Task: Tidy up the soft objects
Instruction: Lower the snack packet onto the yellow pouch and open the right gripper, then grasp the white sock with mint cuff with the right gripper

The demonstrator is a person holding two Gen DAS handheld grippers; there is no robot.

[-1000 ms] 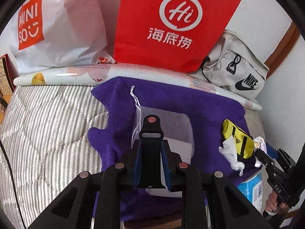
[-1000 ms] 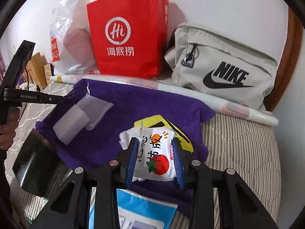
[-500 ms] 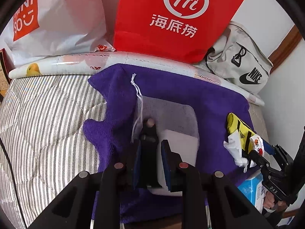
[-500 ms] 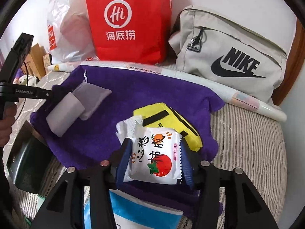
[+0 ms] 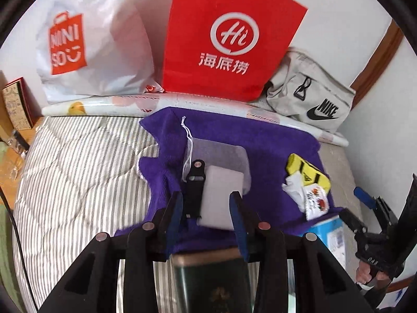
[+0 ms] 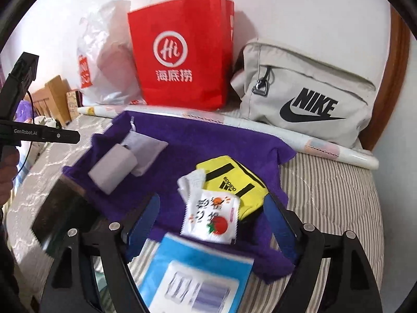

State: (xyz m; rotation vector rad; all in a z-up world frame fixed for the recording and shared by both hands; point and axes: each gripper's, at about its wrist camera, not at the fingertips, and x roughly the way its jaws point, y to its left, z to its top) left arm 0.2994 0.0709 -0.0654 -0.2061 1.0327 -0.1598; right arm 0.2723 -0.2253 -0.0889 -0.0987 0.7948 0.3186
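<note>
A purple towel (image 5: pixel 273 146) (image 6: pixel 203 140) lies spread on the striped bed. On it, in the left wrist view, lie a black strap (image 5: pixel 195 187), a white block (image 5: pixel 221 193) and a white mesh pouch (image 5: pixel 219 151). My left gripper (image 5: pixel 206 208) is open around the strap and block. In the right wrist view a white snack packet with a tomato print (image 6: pixel 211 219) lies on the towel against a yellow Adidas pouch (image 6: pixel 234 182) and a crumpled tissue (image 6: pixel 191 182). My right gripper (image 6: pixel 211 224) is open, its jaws wide on either side of the packet.
A red paper bag (image 6: pixel 179 62), a white Miniso bag (image 5: pixel 86 44), a grey Nike bag (image 6: pixel 307 99) and a rolled sheet (image 5: pixel 109 105) line the wall. A blue-white packet (image 6: pixel 198 279) and a dark tin (image 5: pixel 211 281) lie at the towel's near edge.
My left gripper has opened and let go of the black strap, which now lies beside the white block. My right gripper has opened and released the snack packet onto the towel. Both pulled back.
</note>
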